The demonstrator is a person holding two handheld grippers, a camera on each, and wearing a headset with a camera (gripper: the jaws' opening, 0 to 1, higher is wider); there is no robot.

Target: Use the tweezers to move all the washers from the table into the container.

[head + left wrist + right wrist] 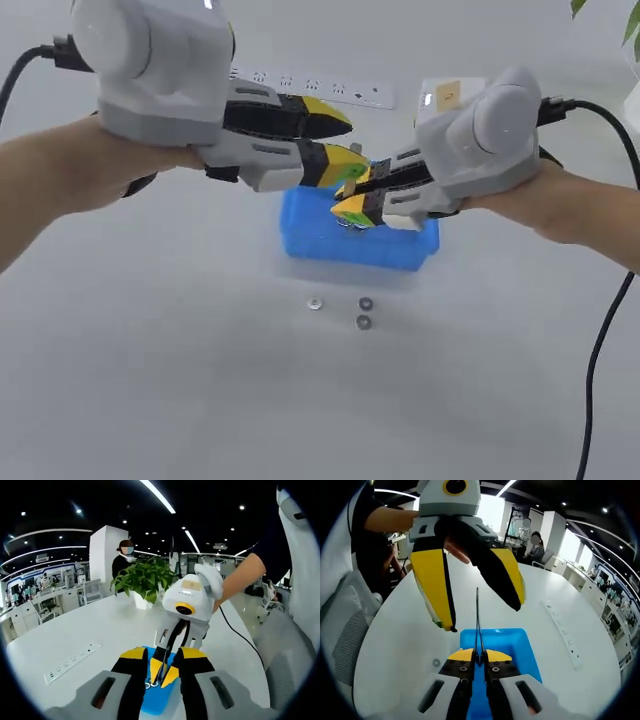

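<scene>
The right tongs [479, 656] are shut tight on the tweezers [478, 625], whose thin black arms reach out above the blue container [506, 645]. The left tongs [356, 143] gape wide with nothing between them, hovering just above and facing the right pair. Three washers [364, 322] lie close together on the white tabletop [150, 380], just in front of the container and apart from it
</scene>
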